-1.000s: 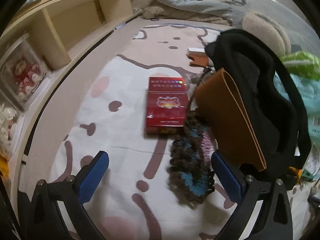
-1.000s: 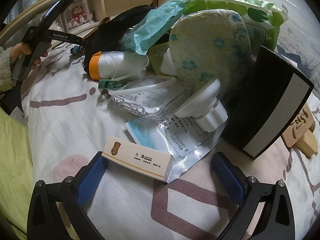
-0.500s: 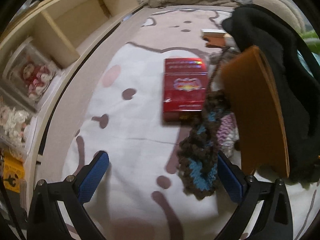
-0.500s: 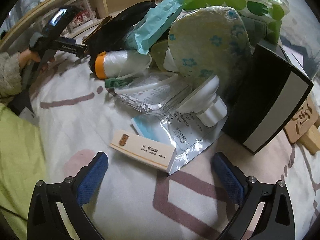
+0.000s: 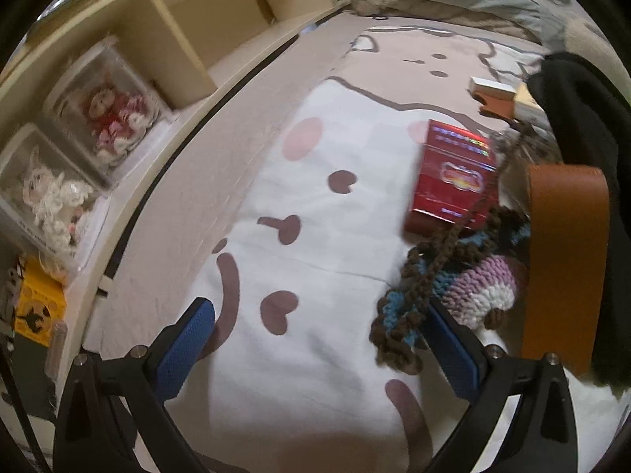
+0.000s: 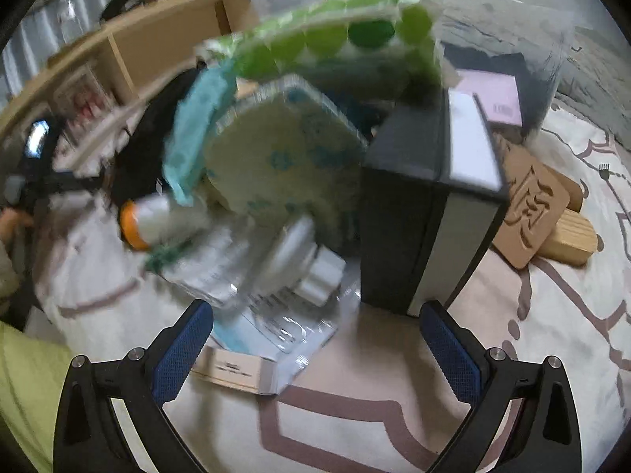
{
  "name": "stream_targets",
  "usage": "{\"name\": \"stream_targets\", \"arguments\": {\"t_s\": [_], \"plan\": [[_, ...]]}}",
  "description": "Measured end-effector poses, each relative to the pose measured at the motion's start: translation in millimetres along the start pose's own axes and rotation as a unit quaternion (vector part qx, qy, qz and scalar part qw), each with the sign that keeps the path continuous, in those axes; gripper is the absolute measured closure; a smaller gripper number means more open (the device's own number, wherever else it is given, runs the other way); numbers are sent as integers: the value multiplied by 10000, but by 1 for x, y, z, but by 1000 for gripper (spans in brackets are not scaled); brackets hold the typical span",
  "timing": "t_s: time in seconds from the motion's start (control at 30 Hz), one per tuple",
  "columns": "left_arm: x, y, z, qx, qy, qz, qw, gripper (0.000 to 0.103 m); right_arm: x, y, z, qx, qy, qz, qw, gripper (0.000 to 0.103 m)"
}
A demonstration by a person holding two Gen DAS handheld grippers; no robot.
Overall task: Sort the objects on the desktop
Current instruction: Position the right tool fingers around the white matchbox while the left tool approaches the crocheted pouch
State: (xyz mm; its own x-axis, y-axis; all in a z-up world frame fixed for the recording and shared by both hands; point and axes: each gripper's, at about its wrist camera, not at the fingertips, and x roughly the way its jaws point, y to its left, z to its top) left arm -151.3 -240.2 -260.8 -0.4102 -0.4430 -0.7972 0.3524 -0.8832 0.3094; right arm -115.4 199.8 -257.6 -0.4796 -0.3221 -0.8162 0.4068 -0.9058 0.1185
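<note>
both cameras have swung since a second ago: the red box [image 5: 453, 175] has slid from the middle of the left view out to the right edge, and the matchbox [image 6: 232, 368] that lay well ahead of the right gripper [image 6: 315, 351] now sits low, tucked against the left-hand blue pad. left gripper [image 5: 315, 351], jaws spread wide, nothing between them, just bare patterned sheet [image 5: 315, 236], though the crocheted yarn piece [image 5: 441, 280] is brushing right up against its right-hand pad. right gripper, also wide open and empty, hanging over the matchbox and the foil pouch [image 6: 284, 323] that overlaps it. now the risks, as i read them. close on the matchbox here and the pouch corner could come along with it, dragging the leaning pile above, the floral pack [image 6: 276, 161], the white-capped tub [image 6: 311, 260], maybe the black box [image 6: 426, 216] standing just beside. on the left side, a loose strand of that yarn could snag on the pad and tow the whole knit piece, nudging the tan leather piece [image 5: 564, 260] propped behind it. the right view is badly smeared, so lining up now looks chancy.
</note>
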Motion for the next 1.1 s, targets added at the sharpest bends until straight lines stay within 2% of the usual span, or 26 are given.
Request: {"name": "stream_targets", "arguments": {"t_s": [0.07,0.2,0.3,0.5,0.63,0.67,0.77,0.8,0.97,1.1], "plan": [[0,2,0,-45,4,31,10000,0,8,-1,-6,-66,128,-172,9997,0],[-2,2,1,-28,-16,124,9999,0,12,-11,-10,136,201,-153,9996,0],[-3,1,0,-29,-6,154,9999,0,10,-12,-15,-80,326,-273,9991,0],[-3,0,1,-75,26,184,9998,0,0,-18,-23,-258,519,-228,9981,0],[-4,2,1,-146,19,123,9998,0,-6,-23,-23,-394,632,-466,9961,0],[-4,3,2,-177,18,105,9998,0,-9,-25,-23,-369,576,-445,9967,0],[-7,7,4,-391,-44,-38,9992,0,-23,-27,-21,-73,296,380,9988,0],[-8,8,4,-459,-80,-100,9989,0,-24,-22,-21,-168,275,547,9980,0],[-28,18,12,-851,-553,-417,9940,0,-16,14,-35,-1222,399,687,9893,0],[-43,23,17,-1009,-944,-647,9883,0,11,21,-20,-1358,609,556,9873,0]]}}
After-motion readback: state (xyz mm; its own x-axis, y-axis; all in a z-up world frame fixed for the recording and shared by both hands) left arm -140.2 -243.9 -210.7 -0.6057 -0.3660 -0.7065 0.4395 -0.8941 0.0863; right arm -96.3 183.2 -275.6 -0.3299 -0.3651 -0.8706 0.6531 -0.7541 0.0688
